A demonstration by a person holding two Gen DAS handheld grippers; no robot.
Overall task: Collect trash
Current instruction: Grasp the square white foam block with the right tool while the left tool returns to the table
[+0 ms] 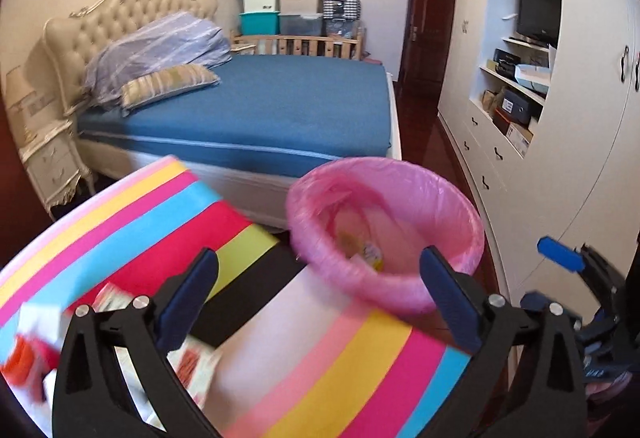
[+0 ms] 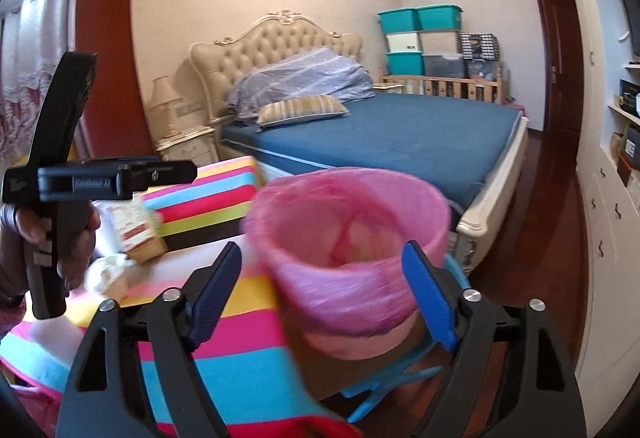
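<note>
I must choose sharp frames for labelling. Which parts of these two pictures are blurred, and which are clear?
Left wrist view: the pink bin and the wrappers on the striped cloth are smeared, the bed somewhat soft. Right wrist view: the bin is blurred, while the bed and storage boxes look clear. Both views bend straight lines at the edges.

blurred bin, cropped clutter, half-seen tools

the pink-lined bin (image 1: 384,234) is smeared by motion in both views, so the scraps inside it (image 1: 366,252) cannot be identified, and in the right wrist view the right gripper's blue finger (image 2: 428,298) covers part of its side. the wrappers (image 1: 36,342) at the left wrist view's lower left are blurred, partly hidden by the gripper frame and cut by the edge. print on the small carton (image 2: 136,232) is unreadable. the blue stand (image 2: 384,386) under the bin shows only in part.
</note>
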